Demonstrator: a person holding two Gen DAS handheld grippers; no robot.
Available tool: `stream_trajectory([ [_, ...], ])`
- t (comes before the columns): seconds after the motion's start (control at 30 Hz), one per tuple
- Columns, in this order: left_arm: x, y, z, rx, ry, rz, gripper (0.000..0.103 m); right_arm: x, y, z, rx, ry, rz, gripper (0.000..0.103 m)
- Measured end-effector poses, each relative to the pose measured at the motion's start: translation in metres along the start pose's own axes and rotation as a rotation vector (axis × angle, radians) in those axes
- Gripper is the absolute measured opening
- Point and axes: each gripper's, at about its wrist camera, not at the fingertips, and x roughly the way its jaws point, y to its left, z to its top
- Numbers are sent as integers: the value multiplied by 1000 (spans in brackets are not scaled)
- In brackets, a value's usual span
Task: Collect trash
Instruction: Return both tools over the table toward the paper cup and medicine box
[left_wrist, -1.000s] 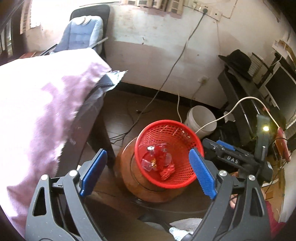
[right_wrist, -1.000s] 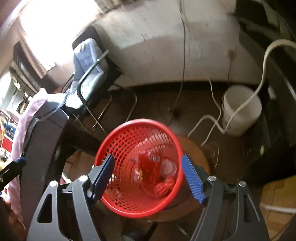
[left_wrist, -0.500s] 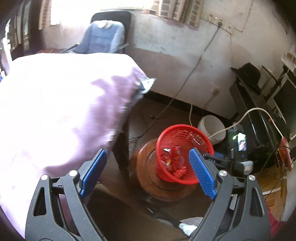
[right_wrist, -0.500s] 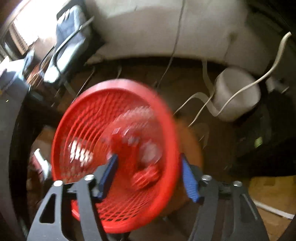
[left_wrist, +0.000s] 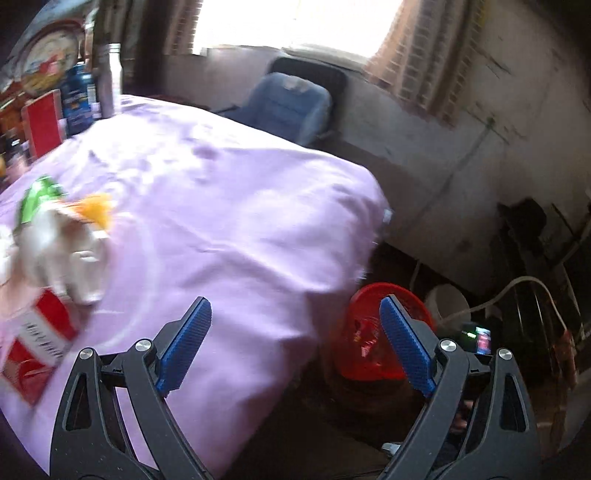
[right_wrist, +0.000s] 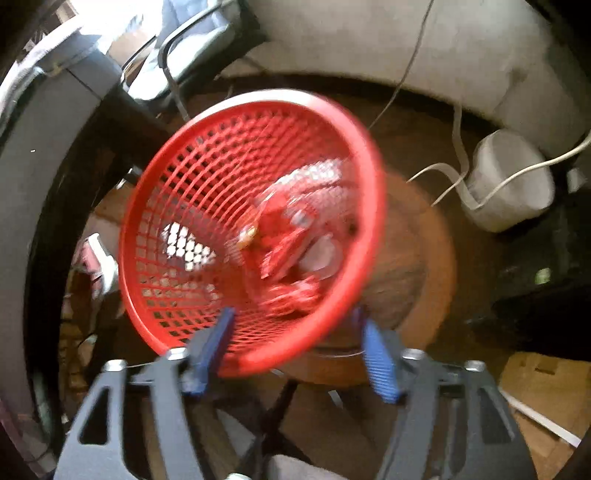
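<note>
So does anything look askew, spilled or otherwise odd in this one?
Nothing looks spilled or damaged. The red basket sits on a round wooden stool beside the table, with crumpled red wrappers inside it. Wrappers and a red-and-white packet still lie on the purple tablecloth. Motion blur hides finer detail.

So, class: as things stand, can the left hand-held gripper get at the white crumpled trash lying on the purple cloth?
Probably yes. The left hand-held gripper is open and empty above the purple cloth, and nothing lies between it and the white trash off to its left.
</note>
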Motion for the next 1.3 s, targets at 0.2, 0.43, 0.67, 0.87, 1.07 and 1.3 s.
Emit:
stream_trajectory([
  [0.2,-45,73,3,-125,-78,141,91,-74,2,6,-11,-202,-68,75],
  [0.43,-91,163,-4,-280,-102,325,91,-145,104,20,-217,-380,143,85],
  [0.67,-144,226,-37,-367,-146,495,91,-175,257,4,-573,-394,343,89],
  [0.87,-165,289,-68,-583,-96,470,92,-194,338,-29,-762,-424,405,90],
  [1.07,-147,313,-80,-657,-7,401,92,-199,365,-31,-791,-406,430,91],
  [1.3,-133,317,-83,-632,65,398,94,-195,391,-42,-813,-411,430,91],
])
